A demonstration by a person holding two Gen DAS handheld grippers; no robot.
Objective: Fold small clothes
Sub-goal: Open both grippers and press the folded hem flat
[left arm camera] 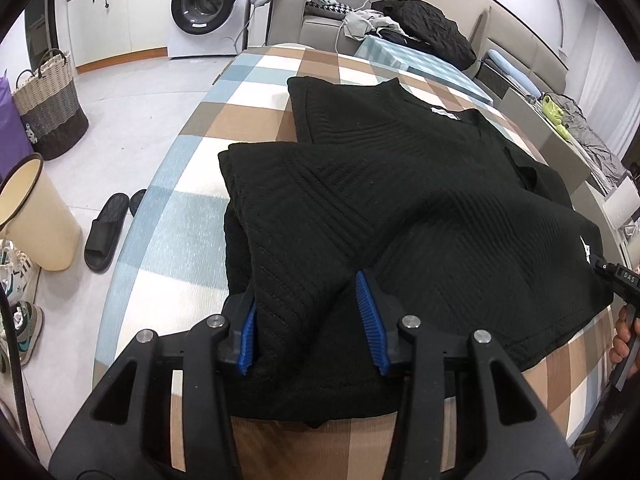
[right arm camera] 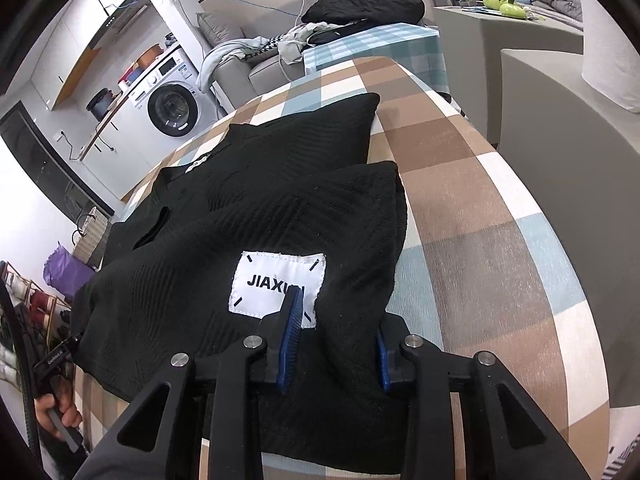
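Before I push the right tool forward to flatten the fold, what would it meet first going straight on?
Most likely the black top itself: its near edge already lies between the right tool fingers, with the white label just ahead. Depth is hard to judge.

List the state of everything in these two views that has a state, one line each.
black garment: sleeves folded in, lying flat on the checked tablecloth
left gripper: jaws apart, a fold of the hem between them
right gripper: jaws apart, hem fabric between them
white label: facing up
washing machine: door closed
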